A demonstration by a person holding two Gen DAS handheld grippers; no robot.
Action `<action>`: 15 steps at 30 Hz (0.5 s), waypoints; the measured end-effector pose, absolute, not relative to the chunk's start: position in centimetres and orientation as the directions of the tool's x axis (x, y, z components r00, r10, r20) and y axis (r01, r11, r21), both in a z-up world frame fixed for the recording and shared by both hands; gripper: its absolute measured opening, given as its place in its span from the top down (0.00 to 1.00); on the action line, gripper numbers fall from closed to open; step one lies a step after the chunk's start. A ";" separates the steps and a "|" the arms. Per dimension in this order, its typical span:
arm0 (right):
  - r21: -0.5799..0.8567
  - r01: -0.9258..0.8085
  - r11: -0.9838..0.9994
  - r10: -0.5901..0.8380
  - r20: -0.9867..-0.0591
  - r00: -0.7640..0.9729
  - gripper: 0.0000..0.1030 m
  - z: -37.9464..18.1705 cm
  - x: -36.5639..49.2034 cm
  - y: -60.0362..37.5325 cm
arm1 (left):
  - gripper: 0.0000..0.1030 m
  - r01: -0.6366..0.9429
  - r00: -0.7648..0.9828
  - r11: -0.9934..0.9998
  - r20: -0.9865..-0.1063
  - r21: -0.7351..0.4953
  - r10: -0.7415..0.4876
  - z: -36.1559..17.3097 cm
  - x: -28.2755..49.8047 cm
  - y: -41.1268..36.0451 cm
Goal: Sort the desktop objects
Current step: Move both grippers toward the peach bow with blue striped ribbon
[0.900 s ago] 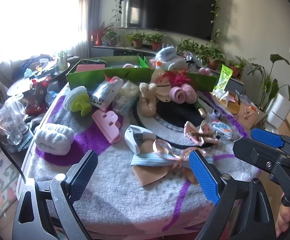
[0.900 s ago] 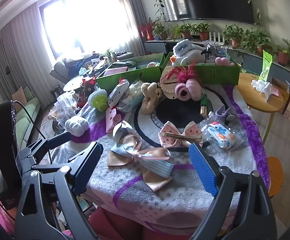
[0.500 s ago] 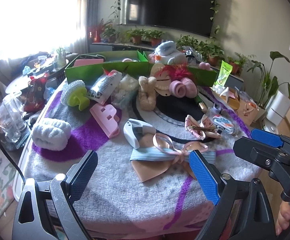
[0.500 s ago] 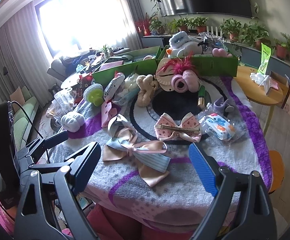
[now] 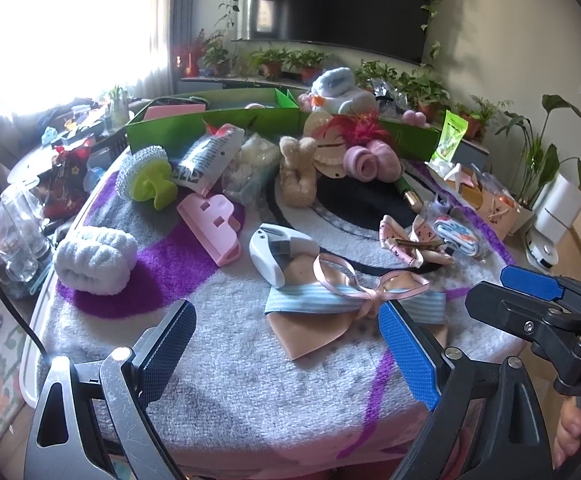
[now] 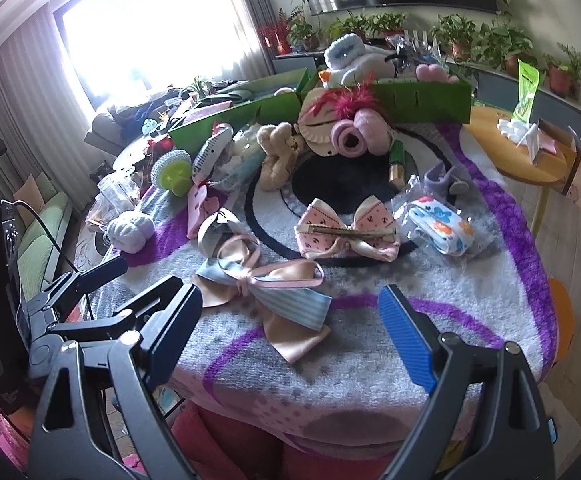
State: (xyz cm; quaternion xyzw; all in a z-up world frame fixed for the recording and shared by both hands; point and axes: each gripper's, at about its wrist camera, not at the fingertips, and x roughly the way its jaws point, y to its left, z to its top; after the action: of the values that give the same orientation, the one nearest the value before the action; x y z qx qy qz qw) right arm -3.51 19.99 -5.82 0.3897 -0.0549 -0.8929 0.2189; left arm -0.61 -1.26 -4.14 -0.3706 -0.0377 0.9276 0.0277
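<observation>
A rug-covered table [image 5: 218, 384] holds scattered objects. Nearest me lies a blue-striped and peach bow [image 5: 346, 304] [image 6: 266, 284]. Behind it are a pink bow with a clip [image 6: 346, 232], a white plastic device [image 5: 278, 252], a pink clip [image 5: 214, 224] and a white fluffy roll [image 5: 94, 260]. My left gripper [image 5: 286, 332] hovers open over the near edge, just short of the striped bow. My right gripper [image 6: 288, 304] is open too, to the right of the left one, with nothing between its fingers.
Two green boxes [image 5: 226, 120] stand along the far edge, with a beige plush [image 5: 298, 172], a green-handled scrubber [image 5: 146, 178] and a patterned packet [image 6: 438, 228] in front. A round wooden side table [image 6: 530, 168] stands at the right, glassware [image 5: 14, 240] at the left.
Both grippers have drifted a little nearer the table, so the objects sit slightly higher in each view. Both stay open and nothing on the table has moved.
</observation>
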 end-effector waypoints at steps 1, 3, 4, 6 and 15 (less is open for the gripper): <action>0.269 0.346 -0.899 -0.432 -0.674 -0.600 0.12 -5.9 -3.6 20.0 | 0.10 -0.024 -0.721 -0.995 -0.688 -0.093 0.082 -4.3 -0.7 -1.3; 0.267 0.342 -0.901 -0.428 -0.680 -0.596 0.12 -6.2 -3.7 20.0 | 0.10 -0.027 -0.714 -0.995 -0.695 -0.098 0.088 -4.6 -1.0 -1.3; 0.266 0.341 -0.902 -0.426 -0.683 -0.593 0.12 -6.3 -3.7 20.0 | 0.10 -0.029 -0.709 -0.995 -0.700 -0.099 0.091 -4.8 -1.1 -1.4; 0.262 0.342 -0.903 -0.423 -0.689 -0.588 0.12 -6.5 -3.9 19.9 | 0.10 -0.033 -0.703 -0.994 -0.705 -0.099 0.094 -5.0 -1.3 -1.3; 0.268 0.337 -0.903 -0.421 -0.713 -0.560 0.13 -7.7 -4.7 19.5 | 0.10 -0.046 -0.691 -0.995 -0.716 -0.088 0.096 -5.9 -2.0 -1.2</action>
State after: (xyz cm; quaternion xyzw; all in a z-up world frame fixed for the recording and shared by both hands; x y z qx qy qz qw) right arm -4.67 19.54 -7.68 0.4168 -0.0504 -0.8818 0.2148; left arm -2.03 -1.24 -5.87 -0.3910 -0.0315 0.9191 0.0387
